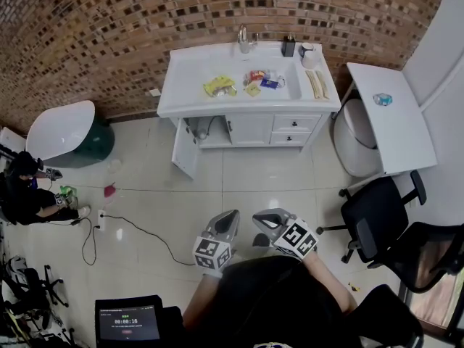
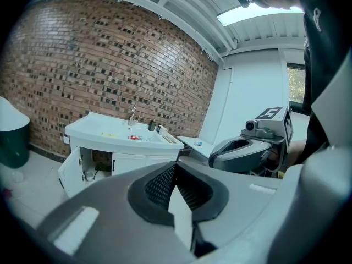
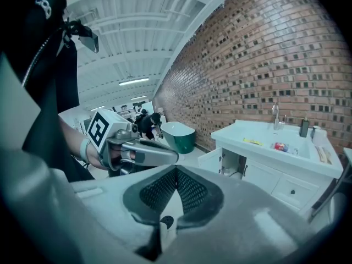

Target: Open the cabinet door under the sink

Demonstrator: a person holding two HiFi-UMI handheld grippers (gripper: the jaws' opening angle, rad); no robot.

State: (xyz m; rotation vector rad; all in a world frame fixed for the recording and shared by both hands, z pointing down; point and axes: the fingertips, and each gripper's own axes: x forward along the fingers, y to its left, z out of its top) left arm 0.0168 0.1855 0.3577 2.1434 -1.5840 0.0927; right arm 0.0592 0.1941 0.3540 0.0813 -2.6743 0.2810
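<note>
The white sink cabinet (image 1: 246, 85) stands against the brick wall. Its left door (image 1: 185, 149) hangs swung open, showing pipes inside; the middle door (image 1: 249, 130) is closed. That open door also shows in the left gripper view (image 2: 70, 172) and the right gripper view (image 3: 212, 159). My left gripper (image 1: 229, 216) and right gripper (image 1: 262, 218) are held side by side close to my body, far back from the cabinet. Both are shut with nothing between the pads. The left gripper (image 2: 175, 166) sees the right gripper (image 2: 242, 153) beside it.
A white table (image 1: 391, 122) and two black office chairs (image 1: 377, 216) stand to the right. A white-and-green tub (image 1: 69, 133) sits at the left, a cable (image 1: 138, 230) lies on the tiles, and a person (image 1: 29, 191) sits at far left. Small packets lie in the basin (image 1: 254, 78).
</note>
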